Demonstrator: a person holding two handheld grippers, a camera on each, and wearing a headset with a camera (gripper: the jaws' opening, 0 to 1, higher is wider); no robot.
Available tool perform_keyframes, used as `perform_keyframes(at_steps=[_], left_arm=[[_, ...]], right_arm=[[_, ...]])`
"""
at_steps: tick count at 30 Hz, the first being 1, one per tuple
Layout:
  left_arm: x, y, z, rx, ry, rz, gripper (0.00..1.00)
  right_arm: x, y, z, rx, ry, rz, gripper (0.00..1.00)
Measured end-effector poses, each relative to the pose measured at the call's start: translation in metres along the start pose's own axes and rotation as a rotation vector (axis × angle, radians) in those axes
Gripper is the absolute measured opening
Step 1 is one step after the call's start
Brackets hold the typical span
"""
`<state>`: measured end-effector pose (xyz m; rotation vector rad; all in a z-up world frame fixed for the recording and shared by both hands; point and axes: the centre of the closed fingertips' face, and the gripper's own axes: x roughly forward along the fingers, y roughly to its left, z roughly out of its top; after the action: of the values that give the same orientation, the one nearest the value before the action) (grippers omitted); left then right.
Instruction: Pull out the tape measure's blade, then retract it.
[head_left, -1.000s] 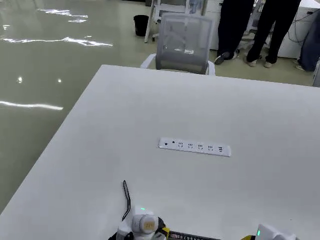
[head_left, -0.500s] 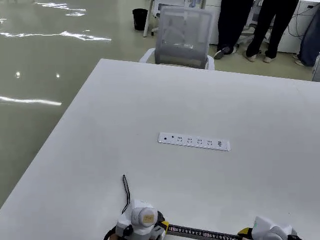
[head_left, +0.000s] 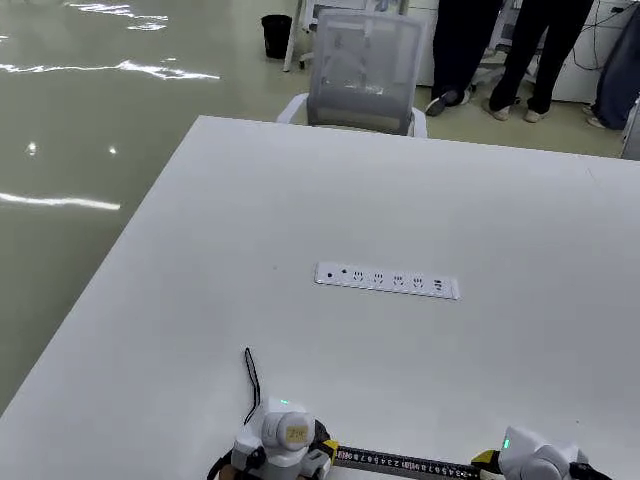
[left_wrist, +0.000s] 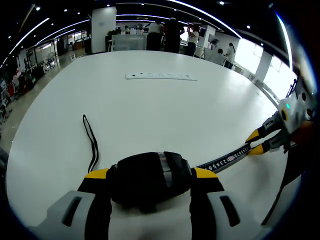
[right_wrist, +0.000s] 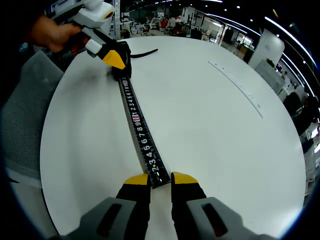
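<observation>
A: How's the light?
B: Bright, even, from ceiling strips (left_wrist: 140, 16); glare streaks the floor (head_left: 110, 72).
A: Sharp?
B: Yes, though gripper views bow at edges; soft shadows on the table (right_wrist: 200, 125).

The tape measure (left_wrist: 150, 179) had a black case with a grey band in the middle. Its dark blade (right_wrist: 141, 137), printed with white numbers, was pulled out and stretched straight along the white surface (right_wrist: 200, 125).
</observation>
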<state>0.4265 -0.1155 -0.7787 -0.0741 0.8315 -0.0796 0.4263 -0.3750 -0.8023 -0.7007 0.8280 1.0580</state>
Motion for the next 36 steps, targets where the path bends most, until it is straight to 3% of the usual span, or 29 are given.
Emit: perform_keyframes(at_steps=[36], left_arm=[[0.0021, 0.0005, 0.0011, 0.004, 0.010, -0.003, 0.60]], right_arm=[[0.0053, 0.0038, 0.0097, -0.009, 0.005, 0.005, 0.14]])
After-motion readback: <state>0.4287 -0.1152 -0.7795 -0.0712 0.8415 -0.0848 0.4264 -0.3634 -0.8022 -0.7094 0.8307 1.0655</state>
